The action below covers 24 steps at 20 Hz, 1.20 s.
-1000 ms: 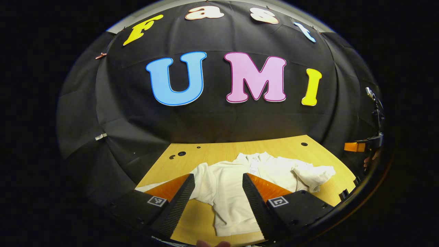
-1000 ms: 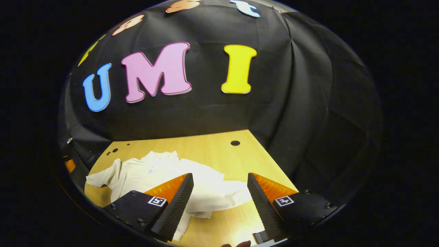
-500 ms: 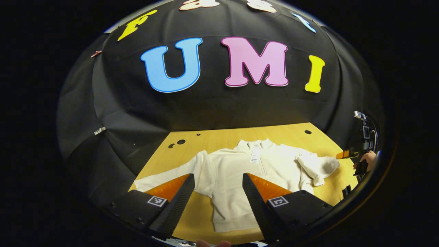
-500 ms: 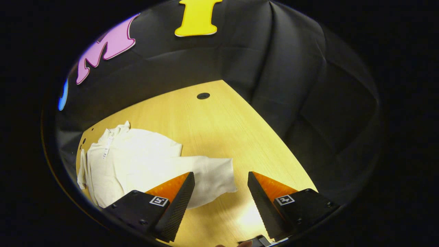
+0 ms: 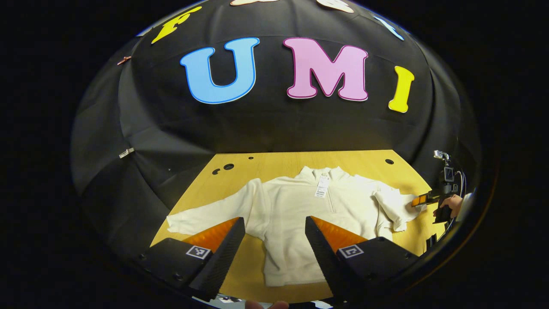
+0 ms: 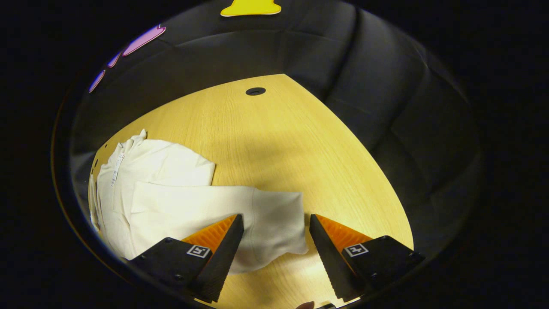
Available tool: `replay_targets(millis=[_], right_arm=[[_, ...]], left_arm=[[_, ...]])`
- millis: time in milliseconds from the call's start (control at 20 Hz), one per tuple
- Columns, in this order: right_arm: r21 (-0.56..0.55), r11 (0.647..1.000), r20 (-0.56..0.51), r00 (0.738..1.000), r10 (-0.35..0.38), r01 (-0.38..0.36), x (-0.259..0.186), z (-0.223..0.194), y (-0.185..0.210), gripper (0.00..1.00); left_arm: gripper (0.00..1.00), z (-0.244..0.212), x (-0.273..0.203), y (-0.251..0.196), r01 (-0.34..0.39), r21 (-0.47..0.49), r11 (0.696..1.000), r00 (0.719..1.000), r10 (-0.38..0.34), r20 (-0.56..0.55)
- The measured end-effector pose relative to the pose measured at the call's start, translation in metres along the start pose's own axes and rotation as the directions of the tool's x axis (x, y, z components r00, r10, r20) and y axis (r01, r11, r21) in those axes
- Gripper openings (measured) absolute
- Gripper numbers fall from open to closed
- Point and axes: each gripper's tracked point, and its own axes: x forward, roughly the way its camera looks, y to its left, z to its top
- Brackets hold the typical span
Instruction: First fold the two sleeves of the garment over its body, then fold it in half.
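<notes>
**Right gripper closes in on the right sleeve**

Wooden table (image 5: 274,165) under the black wall, and the cream garment (image 5: 300,214) lies on it chest up, collar toward the wall, hem toward the person. Compared with a second ago, the right gripper (image 6: 274,223) has swung away from the wall and dropped toward the table: in the right gripper view the right sleeve (image 6: 240,214) now lies between and ahead of its fingers, cuff end just in front of the tips. Jaws are wide, nothing held. In the left gripper view that same gripper shows far right, a hand (image 5: 452,204) behind it, tips right at the bunched sleeve end.

The left gripper (image 5: 274,227) has eased forward a little; more of the garment's body and the left sleeve (image 5: 206,212) is in sight now. Its jaws stand wide too, hovering above the hem side, touching nothing.

So neither sleeve is folded yet. The left sleeve stretches out flat to the side; the right one lies crumpled partly over the shoulder. My read: the first sleeve fold is about to begin on the right, and the pinch needs to catch the cuff cleanly.
</notes>
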Motion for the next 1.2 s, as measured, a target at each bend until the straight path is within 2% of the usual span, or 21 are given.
replay_targets(millis=[300,350,400,500,550,600,650,850,1200], right_arm=[[0.006,1.0,0.051,0.999,0.002,-0.002,0.001,0.003,0.003,0.9],[0.013,1.0,0.051,0.999,0.006,-0.006,0.0,0.002,0.006,0.8],[0.017,0.999,0.04,0.999,0.028,-0.028,-0.002,0.001,0.012,0.64],[0.055,0.997,0.016,0.999,0.044,-0.044,-0.003,0.0,0.016,0.18],[0.079,0.995,0.005,0.998,0.056,-0.057,-0.003,-0.002,0.017,0.09],[0.107,0.992,-0.009,0.998,0.069,-0.067,-0.005,-0.004,0.019,0.14],[0.131,0.988,-0.007,0.997,0.08,-0.078,-0.011,-0.004,0.023,0.08],[0.188,0.97,0.137,0.982,0.131,-0.156,-0.061,0.029,0.052,0.08],[0.126,0.951,0.245,0.938,0.246,-0.282,-0.123,0.045,0.154,0.08]], left_arm=[[0.93,-0.014,-0.007,0.011,-0.003,-0.034,0.999,1.0,0.002,-0.024],[0.93,-0.015,-0.008,0.013,0.0,-0.04,0.999,1.0,-0.001,-0.026],[0.93,-0.015,-0.008,0.016,-0.002,-0.042,0.999,1.0,0.0,-0.026],[0.93,-0.015,-0.009,0.021,0.001,-0.042,0.999,1.0,-0.002,-0.023],[0.93,-0.018,-0.01,0.021,0.004,-0.042,0.999,1.0,-0.005,-0.023],[0.93,-0.018,-0.011,0.022,0.007,-0.043,0.999,1.0,-0.008,-0.022],[0.93,-0.018,-0.012,0.023,0.012,-0.045,0.999,1.0,-0.012,-0.018],[0.93,-0.023,-0.014,0.034,0.031,-0.051,0.998,0.999,-0.032,-0.007],[0.93,-0.025,-0.023,0.068,0.037,-0.092,0.995,0.999,-0.035,0.029]])
